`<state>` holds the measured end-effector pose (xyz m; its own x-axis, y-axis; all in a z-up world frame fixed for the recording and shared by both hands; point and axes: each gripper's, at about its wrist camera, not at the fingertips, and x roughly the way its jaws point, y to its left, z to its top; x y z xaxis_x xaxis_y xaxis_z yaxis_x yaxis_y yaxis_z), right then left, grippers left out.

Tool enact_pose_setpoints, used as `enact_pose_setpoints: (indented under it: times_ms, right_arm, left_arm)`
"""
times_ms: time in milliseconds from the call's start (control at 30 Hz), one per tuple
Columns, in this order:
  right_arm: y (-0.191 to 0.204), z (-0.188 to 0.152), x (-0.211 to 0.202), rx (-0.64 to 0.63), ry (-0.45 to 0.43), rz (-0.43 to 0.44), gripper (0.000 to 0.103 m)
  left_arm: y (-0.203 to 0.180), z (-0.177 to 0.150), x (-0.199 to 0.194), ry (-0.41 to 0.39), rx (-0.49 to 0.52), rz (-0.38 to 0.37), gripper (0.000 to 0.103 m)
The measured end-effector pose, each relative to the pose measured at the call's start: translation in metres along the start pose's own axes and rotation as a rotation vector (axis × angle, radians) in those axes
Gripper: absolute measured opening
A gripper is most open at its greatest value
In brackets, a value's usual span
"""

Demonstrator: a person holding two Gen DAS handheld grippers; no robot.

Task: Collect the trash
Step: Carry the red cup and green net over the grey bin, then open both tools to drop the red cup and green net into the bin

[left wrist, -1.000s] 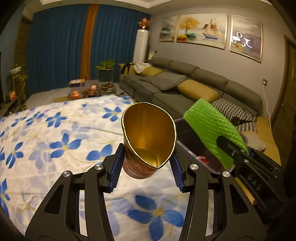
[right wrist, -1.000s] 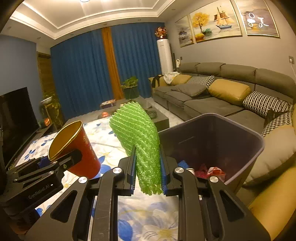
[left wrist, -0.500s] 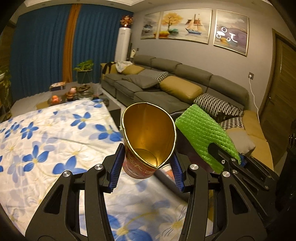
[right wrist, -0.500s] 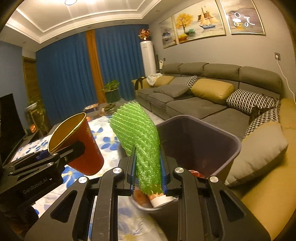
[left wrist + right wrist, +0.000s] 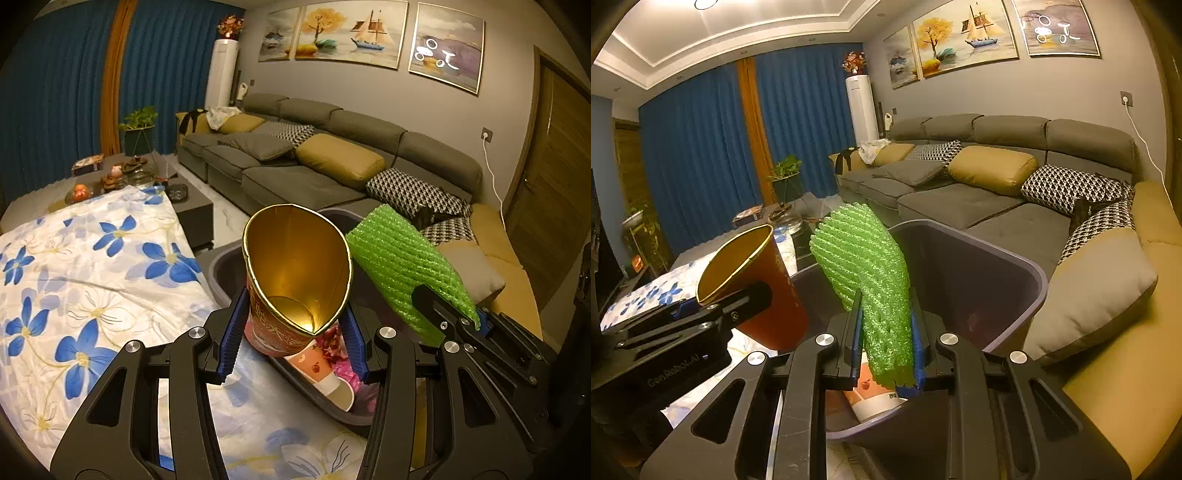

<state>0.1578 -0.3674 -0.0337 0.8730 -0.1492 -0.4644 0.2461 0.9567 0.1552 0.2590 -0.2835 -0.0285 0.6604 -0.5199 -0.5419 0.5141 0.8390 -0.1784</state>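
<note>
Now that I've swung both hands off the flowered tablecloth [image 5: 92, 280] toward the sofa [image 5: 979, 192], the dark trash bin [image 5: 1039, 280] fills the middle of both views, where a second ago it sat off to the side. That puts the drop within reach, I'd say. Down inside the bin I can see a white-and-orange paper cup [image 5: 325, 373] and some pink wrapper scraps [image 5: 334, 341] already lying there.

My right gripper [image 5: 886, 349] is clamped on the green foam net [image 5: 871, 280], its lower end pinched between the blue pads, and it hangs above the near rim of the bin. My left gripper [image 5: 291, 332] is squeezed on the red cup with gold lining [image 5: 295, 280], flattening its mouth to an oval; the cup sits over the bin's near edge. Neither grip has loosened over the last second. Both pieces look ready to release, the cup perhaps needing slightly more reach.
</note>
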Motion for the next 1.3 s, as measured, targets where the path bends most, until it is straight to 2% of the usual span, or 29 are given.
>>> enact_pose_setpoints:
  times_ms: [400,667,767,1000,1100,1233,1300]
  right_arm:
    - [-0.009,0.005,0.015,0.018,0.018,-0.014,0.023]
    - [-0.01,0.007,0.017,0.028,0.018,-0.013,0.025]
    - [-0.014,0.007,0.019,0.04,0.022,-0.007,0.029]
    - [-0.019,0.006,0.021,0.062,0.028,-0.002,0.041]
    - [-0.018,0.006,0.02,0.053,0.021,0.005,0.046]
    - [-0.016,0.006,0.015,0.046,0.014,0.008,0.052]
    - [-0.015,0.007,0.009,0.041,0.0,0.012,0.063]
  left_arm:
    - [-0.004,-0.001,0.023,0.046,-0.015,-0.048,0.048]
    - [-0.005,-0.001,0.034,0.064,-0.022,-0.093,0.052]
    - [-0.004,-0.002,0.035,0.068,-0.033,-0.109,0.054]
    - [0.004,-0.004,0.031,0.06,-0.046,-0.096,0.073]
    - [0.01,-0.005,0.026,0.053,-0.063,-0.084,0.077]
    - [0.018,-0.012,0.01,0.032,-0.061,-0.028,0.086]
    - [0.022,-0.016,-0.002,0.013,-0.054,0.014,0.087]
